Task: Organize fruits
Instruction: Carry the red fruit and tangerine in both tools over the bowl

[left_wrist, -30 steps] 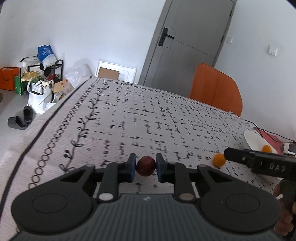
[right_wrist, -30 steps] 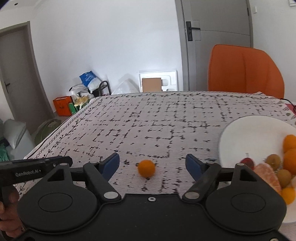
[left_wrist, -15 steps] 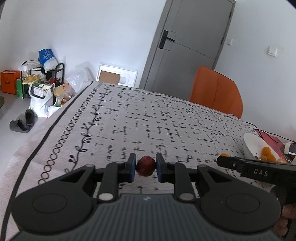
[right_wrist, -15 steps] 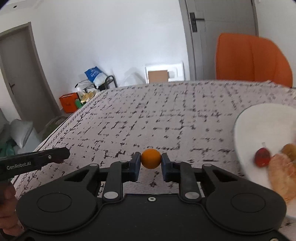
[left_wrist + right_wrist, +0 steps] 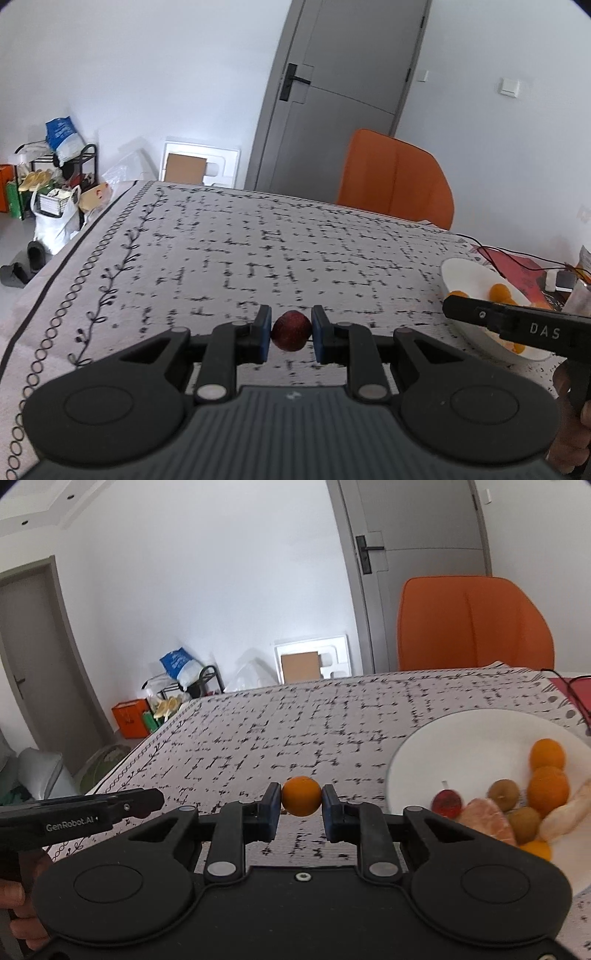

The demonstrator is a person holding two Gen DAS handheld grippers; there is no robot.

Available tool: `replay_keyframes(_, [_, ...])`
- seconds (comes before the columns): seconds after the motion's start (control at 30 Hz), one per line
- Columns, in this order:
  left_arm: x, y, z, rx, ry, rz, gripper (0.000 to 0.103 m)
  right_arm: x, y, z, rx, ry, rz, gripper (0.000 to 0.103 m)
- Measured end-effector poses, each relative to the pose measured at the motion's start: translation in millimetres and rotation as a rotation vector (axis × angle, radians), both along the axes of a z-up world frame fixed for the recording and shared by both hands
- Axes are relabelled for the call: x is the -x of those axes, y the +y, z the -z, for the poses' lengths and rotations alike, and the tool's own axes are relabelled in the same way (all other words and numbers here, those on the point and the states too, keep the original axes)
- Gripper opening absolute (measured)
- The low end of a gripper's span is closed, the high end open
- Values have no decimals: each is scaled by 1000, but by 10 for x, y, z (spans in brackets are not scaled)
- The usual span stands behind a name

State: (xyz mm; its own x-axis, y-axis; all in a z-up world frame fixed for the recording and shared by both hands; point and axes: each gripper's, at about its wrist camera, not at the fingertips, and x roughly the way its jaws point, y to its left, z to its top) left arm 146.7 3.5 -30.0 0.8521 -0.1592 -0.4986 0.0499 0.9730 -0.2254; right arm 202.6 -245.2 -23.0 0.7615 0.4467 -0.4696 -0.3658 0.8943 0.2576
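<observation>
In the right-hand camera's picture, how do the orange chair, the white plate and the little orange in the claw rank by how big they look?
1. Orange chair and white plate: alike in looks, too close to rank; the plate is cut off at the edge, and the chair stands farther away.
2. Little orange in the right claw: smallest, though nearest the camera.

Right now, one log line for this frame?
left tool: shut on dark red fruit | right tool: shut on small orange | both lifted above tablecloth | white plate: holds fruit, right side
</observation>
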Motion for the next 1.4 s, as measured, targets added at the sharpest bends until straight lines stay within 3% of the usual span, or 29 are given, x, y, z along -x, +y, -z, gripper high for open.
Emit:
replay_keyframes(0.73, [-137,-630,-120,-33,-28,107,21,127,-670,-22,-50,-27,118,22])
replay_keyframes(1.4, [-287,-1207,-161,-92,-38,191,21,131,-1229,159,-125,-7,199,22])
